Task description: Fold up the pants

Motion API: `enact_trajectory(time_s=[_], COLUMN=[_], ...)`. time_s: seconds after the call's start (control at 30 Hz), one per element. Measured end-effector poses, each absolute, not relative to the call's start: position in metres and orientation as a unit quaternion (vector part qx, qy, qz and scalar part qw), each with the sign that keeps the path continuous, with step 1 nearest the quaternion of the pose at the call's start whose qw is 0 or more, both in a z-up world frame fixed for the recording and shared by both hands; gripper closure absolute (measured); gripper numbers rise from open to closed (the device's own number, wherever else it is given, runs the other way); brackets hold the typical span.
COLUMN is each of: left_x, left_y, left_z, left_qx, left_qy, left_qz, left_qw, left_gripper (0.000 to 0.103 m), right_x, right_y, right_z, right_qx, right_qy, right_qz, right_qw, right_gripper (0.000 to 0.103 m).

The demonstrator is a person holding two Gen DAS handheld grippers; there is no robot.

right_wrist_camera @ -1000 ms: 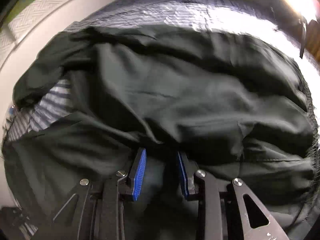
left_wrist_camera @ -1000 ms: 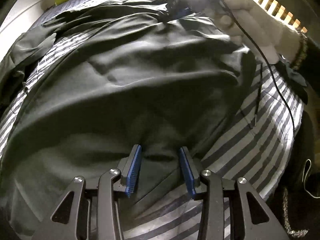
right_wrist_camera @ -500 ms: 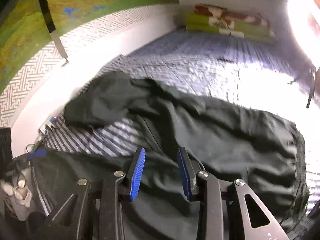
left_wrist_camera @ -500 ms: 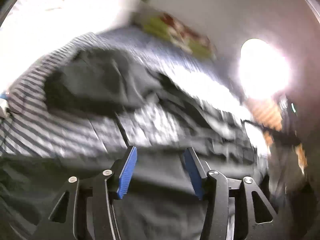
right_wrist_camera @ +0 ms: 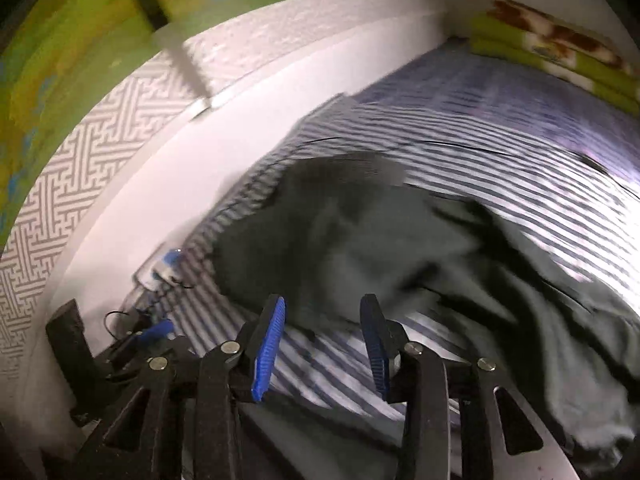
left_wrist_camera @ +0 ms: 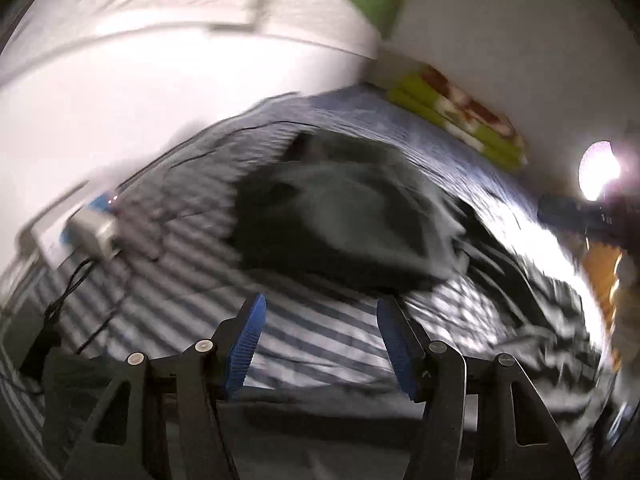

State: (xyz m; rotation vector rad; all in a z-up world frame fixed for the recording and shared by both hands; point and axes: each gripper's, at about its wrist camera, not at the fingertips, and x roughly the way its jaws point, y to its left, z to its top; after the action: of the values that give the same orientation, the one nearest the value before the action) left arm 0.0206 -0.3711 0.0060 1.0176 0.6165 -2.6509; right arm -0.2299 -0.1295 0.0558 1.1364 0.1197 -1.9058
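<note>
**Between folds, both tools empty**

The dark pants (right_wrist_camera: 360, 240) lie bunched mid-bed on the striped sheet (right_wrist_camera: 500, 184) (toward the wall edge). The left gripper (left_wrist_camera: 318, 334) and right gripper (right_wrist_camera: 322, 338) hover, jaws opening, nothing between them. Next move, likely: regrasp an edge.

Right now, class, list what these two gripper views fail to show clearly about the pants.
- Left wrist: pants smeared by motion blur; folds unreadable.
- Right wrist: pants run off the right edge; full shape unknown.
- Both views: waistband and leg ends indistinguishable through blur.
- Left wrist: small white object on striped sheet, unidentifiable.
</note>
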Motion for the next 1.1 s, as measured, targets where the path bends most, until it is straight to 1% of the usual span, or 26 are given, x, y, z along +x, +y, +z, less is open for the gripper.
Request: enact_trajectory(time_s=[0.1,0.23,0.3,0.33,0.53,0.57,0.67,0.73,0.77,0.8,0.87,1.0,1.1], left_x=[0.035,0.047,0.051,0.052,0.056,0.057,0.059,0.059,0.059,0.059,0.06,0.061,0.061], left_y=[-0.409,-0.435,-0.441,-0.442,-0.451,-0.452,-0.456,-0.458,-0.458,-0.458,-0.457,-0.454,-0.451], left_z=[0.0,-0.005,-0.007,-0.008,-0.013,-0.013,-0.013,-0.014,-0.014,-0.014,-0.013,-0.011,-0.01], left_qx=[0.335,0.329,0.328,0.329,0.326,0.325,0.325,0.326,0.325,0.324,0.324,0.325,0.325], left_qy=[0.246,0.267,0.271,0.271,0.296,0.298,0.298,0.303,0.305,0.308,0.308,0.302,0.3], left_qz=[-0.896,-0.892,-0.891,-0.891,-0.886,-0.886,-0.885,-0.884,-0.883,-0.883,-0.883,-0.886,-0.888], left_qw=[0.156,0.161,0.159,0.158,0.145,0.145,0.15,0.147,0.144,0.143,0.14,0.134,0.128], left_gripper=[0.042,0.042,0.042,0.041,0.041,0.041,0.041,0.041,0.041,0.041,0.042,0.042,0.042], right_x=[-0.214,-0.193,-0.184,-0.177,-0.17,-0.171,-0.172,-0.177,-0.18,-0.183,-0.185,-0.183,-0.182], right_y=[-0.192,-0.273,-0.3,-0.319,-0.372,-0.381,-0.395,-0.392,-0.388,-0.383,-0.378,-0.361,-0.334], right_z=[0.045,0.022,0.011,0.002,-0.024,-0.029,-0.04,-0.041,-0.039,-0.037,-0.03,-0.012,0.007], right_qx=[0.461,0.465,0.467,0.468,0.464,0.466,0.457,0.46,0.465,0.468,0.467,0.445,0.43], right_qy=[0.076,0.116,0.134,0.149,0.196,0.21,0.257,0.253,0.244,0.233,0.218,0.189,0.144], right_qz=[-0.748,-0.73,-0.726,-0.723,-0.737,-0.737,-0.747,-0.745,-0.743,-0.744,-0.746,-0.756,-0.765], right_qw=[0.472,0.487,0.487,0.487,0.451,0.443,0.41,0.412,0.415,0.415,0.423,0.441,0.458], right_gripper=[0.062,0.057,0.052,0.052,0.051,0.05,0.051,0.07,0.089,0.097,0.1,0.1,0.101])
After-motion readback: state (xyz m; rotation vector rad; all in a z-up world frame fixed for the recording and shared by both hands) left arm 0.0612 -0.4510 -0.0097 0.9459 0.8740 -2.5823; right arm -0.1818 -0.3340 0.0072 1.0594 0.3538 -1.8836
